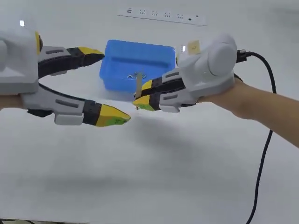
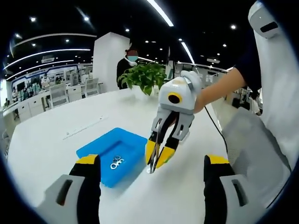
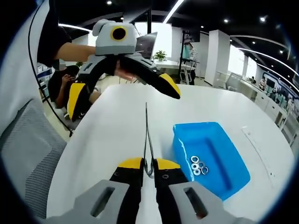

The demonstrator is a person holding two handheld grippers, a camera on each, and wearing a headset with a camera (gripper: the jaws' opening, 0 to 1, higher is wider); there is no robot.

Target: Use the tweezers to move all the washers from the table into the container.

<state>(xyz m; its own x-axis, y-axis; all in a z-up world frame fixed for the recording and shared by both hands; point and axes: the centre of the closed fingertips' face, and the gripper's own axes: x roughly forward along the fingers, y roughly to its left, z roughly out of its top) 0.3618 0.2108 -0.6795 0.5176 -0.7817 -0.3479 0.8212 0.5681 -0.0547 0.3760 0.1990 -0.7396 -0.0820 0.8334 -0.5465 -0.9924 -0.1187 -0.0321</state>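
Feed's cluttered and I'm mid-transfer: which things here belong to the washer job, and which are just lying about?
For the job: tweezers clamped in the right tongs; washers lying in the blue container; left tongs, open and empty.

Just lying about: power strip beyond the container; potted plant; mesh chair.

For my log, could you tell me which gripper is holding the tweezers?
The right gripper: its jaws are shut on the tweezers, while the left gripper stands wide open and holds nothing.

Open table (image 1: pixel 163 177) in front — blue container (image 1: pixel 117 80) and power strip (image 1: pixel 161 15) stand farther back.
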